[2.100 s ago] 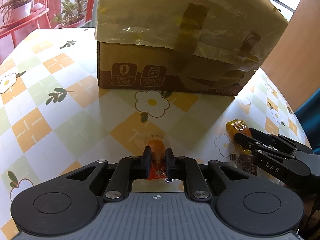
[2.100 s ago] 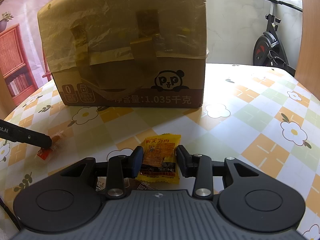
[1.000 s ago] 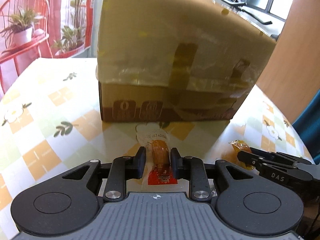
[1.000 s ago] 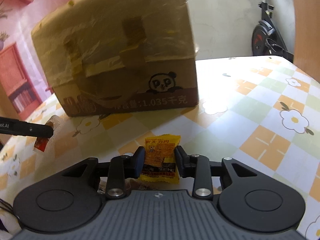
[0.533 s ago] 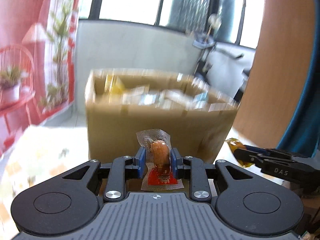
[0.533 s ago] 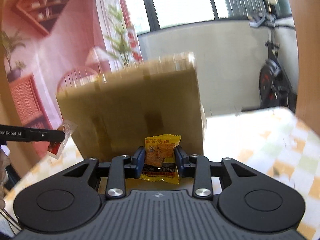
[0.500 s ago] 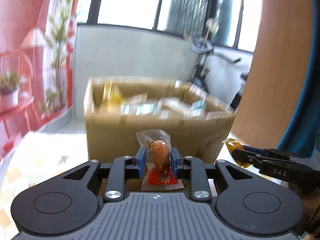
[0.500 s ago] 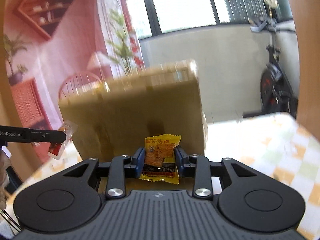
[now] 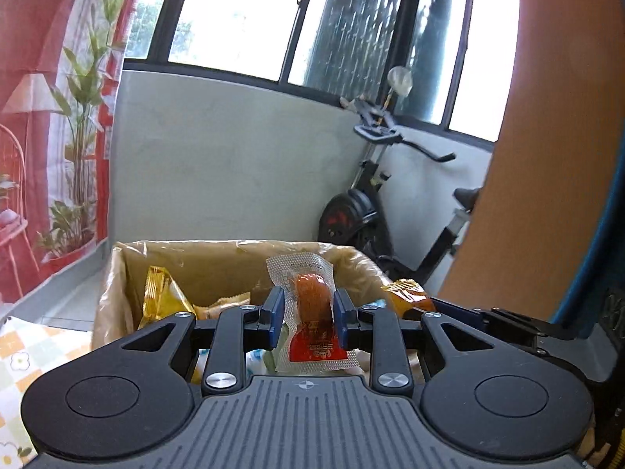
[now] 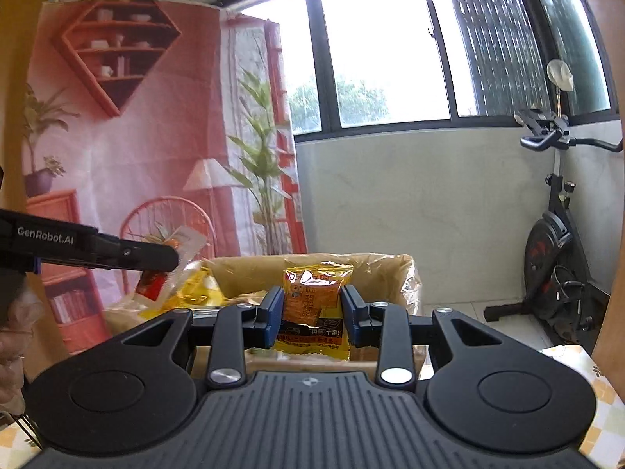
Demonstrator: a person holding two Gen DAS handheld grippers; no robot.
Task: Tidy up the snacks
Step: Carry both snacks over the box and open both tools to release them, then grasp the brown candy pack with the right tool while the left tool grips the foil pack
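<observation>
My left gripper (image 9: 306, 314) is shut on a clear-and-red snack packet (image 9: 312, 312) with an orange piece inside, held upright above the near edge of the open cardboard box (image 9: 129, 269). My right gripper (image 10: 311, 314) is shut on a yellow snack packet (image 10: 314, 305), also raised at the box's (image 10: 406, 273) rim. In the right wrist view the left gripper (image 10: 172, 258) reaches in from the left with its packet (image 10: 183, 250). In the left wrist view the right gripper's arm (image 9: 508, 318) reaches in from the right, carrying the yellow packet (image 9: 408, 297). Several packets (image 9: 164, 301) lie inside the box.
The box stands on a table with a flower-and-check cloth (image 9: 23, 351). Behind it are a grey wall under windows (image 9: 234, 148) and an exercise bike (image 9: 375, 195). A pink printed backdrop (image 10: 129, 136) hangs on the left. A brown board (image 9: 547, 156) stands at the right.
Both grippers have risen with their packets from low in front of the box to its rim; its open top and the packets inside are now in view.
</observation>
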